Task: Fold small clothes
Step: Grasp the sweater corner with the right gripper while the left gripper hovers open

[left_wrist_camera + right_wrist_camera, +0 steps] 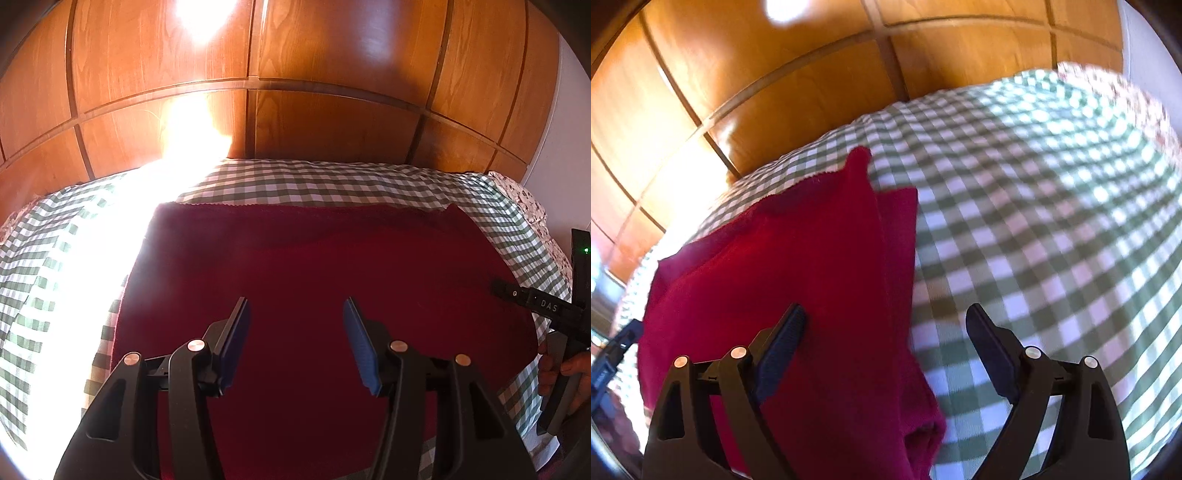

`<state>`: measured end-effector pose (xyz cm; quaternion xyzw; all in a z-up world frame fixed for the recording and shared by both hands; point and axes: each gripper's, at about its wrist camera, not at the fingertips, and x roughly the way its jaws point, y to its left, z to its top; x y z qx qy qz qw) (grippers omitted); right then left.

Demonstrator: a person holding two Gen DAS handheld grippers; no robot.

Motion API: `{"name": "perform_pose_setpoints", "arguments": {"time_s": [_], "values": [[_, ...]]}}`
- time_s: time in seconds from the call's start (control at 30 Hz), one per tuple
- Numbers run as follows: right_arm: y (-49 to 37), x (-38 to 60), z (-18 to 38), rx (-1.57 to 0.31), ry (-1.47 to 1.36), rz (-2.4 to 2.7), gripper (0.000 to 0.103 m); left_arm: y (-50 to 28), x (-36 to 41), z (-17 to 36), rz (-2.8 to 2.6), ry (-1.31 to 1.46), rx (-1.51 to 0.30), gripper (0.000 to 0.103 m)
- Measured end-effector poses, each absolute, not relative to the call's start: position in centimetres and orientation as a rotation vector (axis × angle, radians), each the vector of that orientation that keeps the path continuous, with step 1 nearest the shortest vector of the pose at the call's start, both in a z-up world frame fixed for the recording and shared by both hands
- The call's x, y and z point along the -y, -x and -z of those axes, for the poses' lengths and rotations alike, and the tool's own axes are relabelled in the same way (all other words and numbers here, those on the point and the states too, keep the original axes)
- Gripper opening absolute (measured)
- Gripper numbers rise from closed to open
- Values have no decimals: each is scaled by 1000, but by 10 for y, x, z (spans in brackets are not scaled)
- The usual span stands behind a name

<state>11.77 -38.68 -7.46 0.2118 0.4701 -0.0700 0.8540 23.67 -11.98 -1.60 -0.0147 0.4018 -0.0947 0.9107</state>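
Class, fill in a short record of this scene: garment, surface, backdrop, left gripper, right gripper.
garment: red knit cloth, lying on the bed, partly folded with layered edges along its right side
surface: green-and-white checked bedcover
backdrop: wooden panelled wardrobe, with sun glare
left gripper: open, above the cloth's middle, holding nothing
right gripper: open, straddling the cloth's right edge, holding nothing

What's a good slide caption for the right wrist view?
Open right gripper above red garment's edge on green checked cloth.

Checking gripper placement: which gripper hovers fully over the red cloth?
The left gripper; both its open fingers frame red cloth. The right gripper straddles the cloth's edge over the checked sheet.
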Motion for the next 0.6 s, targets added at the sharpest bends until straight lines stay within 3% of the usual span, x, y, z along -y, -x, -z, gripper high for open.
{"name": "perform_pose_setpoints", "arguments": {"time_s": [0.6], "values": [[-80,391,84,-933,-660,-38,87,-228,129,38,226,-11,-903,55]]}}
